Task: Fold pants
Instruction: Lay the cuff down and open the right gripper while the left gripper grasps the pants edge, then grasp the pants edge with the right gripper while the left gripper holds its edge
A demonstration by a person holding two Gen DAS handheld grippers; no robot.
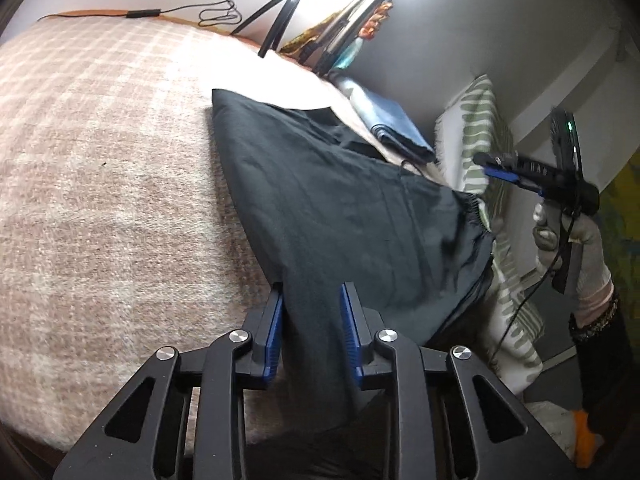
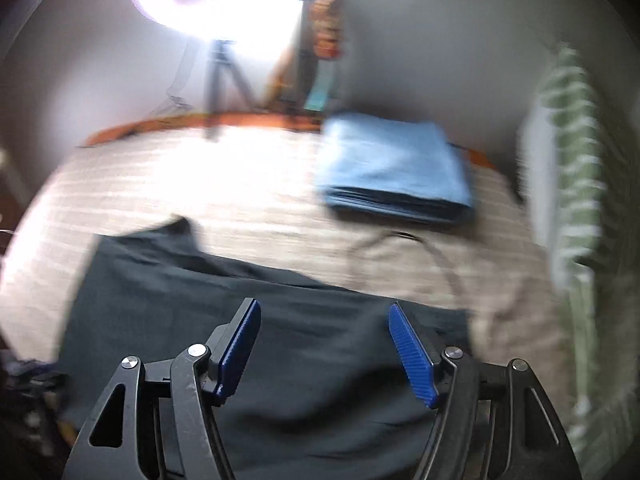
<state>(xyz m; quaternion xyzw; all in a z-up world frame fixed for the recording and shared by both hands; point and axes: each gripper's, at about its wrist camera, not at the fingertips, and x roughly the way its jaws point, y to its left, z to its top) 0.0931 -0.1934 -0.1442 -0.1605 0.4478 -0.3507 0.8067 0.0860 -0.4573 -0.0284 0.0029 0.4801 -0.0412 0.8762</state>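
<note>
Though blurred, right hand-held gripper [image 2: 324,344] gapes wide, empty | left hand-held gripper [image 1: 311,326] parted around pants [image 1: 344,208]

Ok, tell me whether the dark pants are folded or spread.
Mostly spread: the pants lie across the blanket, waistband showing.

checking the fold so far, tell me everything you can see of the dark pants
The pants are dark, near black, of thin matte cloth, and lie spread and creased on the checked blanket. A gathered elastic waistband lies by the green-patterned pillow. One part runs down between the open fingers of the left gripper, with the left finger's pad at its edge. The right gripper hangs open over them. A folded blue cloth lies apart.
</note>
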